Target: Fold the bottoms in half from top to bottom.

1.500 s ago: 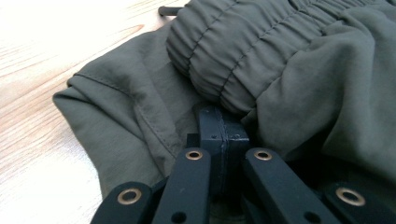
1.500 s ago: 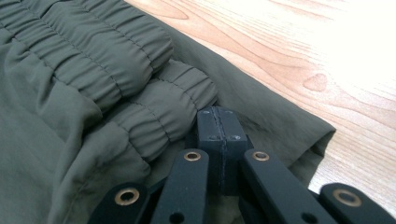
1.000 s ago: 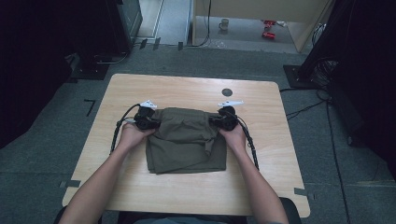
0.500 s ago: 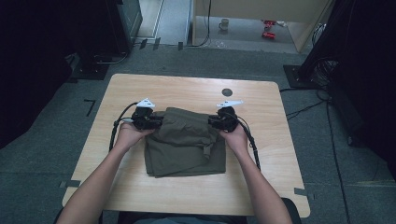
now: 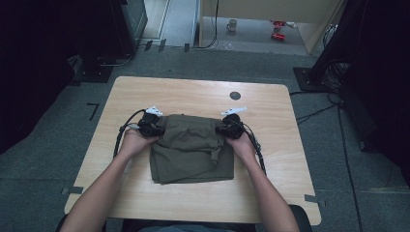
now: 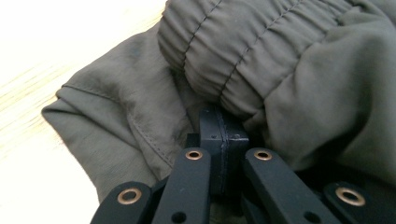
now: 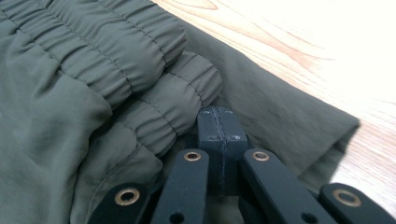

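Jaws of both grippers pinch olive shorts (image 5: pixel 193 150) on wooden table (image 5: pixel 270 193), grey floor (image 5: pixel 43 164) around.

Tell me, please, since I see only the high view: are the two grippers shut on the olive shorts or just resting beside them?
Observer: In the left gripper view, the left gripper has its jaws pressed together, with the shorts bunched around the tips.
Operator: Thank you. And the right one?
Observer: The right gripper also has its jaws closed flat together, tucked in under the elastic waistband.
Operator: Is fabric actually pinched between the jaws?
Observer: No cloth shows in the seam between either pair; whether any is caught lower down is hidden.
Operator: Is the waistband doubled over there?
Observer: Yes, the right gripper view shows two gathered bands stacked, one over the other.
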`<state>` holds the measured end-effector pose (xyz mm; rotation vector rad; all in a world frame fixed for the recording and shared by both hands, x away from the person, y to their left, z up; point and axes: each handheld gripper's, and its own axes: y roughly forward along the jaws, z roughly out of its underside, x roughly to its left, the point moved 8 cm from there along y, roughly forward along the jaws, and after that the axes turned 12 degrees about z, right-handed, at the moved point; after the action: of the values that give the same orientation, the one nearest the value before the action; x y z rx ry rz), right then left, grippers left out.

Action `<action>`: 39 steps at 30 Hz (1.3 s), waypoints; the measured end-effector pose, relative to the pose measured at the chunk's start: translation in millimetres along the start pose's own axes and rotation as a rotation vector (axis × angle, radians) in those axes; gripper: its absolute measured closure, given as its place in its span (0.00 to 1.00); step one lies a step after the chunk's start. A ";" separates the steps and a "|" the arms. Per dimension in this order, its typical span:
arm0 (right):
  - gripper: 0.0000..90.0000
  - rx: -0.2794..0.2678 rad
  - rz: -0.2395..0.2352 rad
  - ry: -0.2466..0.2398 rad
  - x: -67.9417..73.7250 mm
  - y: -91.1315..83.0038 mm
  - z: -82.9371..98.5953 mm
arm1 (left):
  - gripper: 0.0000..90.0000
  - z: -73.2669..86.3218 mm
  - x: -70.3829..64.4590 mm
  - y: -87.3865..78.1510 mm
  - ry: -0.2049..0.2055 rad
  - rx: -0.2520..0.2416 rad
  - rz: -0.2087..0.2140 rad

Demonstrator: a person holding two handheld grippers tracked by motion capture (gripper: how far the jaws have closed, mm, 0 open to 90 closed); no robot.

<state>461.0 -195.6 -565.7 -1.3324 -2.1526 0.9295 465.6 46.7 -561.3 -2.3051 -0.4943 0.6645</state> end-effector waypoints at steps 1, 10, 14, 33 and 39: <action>1.00 0.003 -0.010 0.017 1.1 0.6 0.0 | 1.00 -0.4 -0.7 0.6 0.004 0.000 -0.003; 0.91 -0.049 -0.157 0.185 4.9 9.7 -4.7 | 1.00 -2.3 -4.9 5.3 -0.003 -0.037 0.022; 0.84 -0.078 -0.233 0.224 1.0 -4.7 -10.6 | 0.93 -7.4 -10.4 -4.7 0.013 -0.088 0.031; 0.78 -0.160 -0.181 -0.005 31.8 -74.1 2.3 | 0.67 1.7 -64.9 -48.9 0.137 -0.158 0.084; 0.77 -0.143 -0.185 -0.026 38.8 -83.3 14.0 | 0.66 14.0 -81.6 -49.8 0.150 -0.138 0.103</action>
<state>384.5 -190.9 -513.1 -1.1658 -2.3535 0.7369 384.2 47.0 -509.1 -2.5024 -0.3628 0.5147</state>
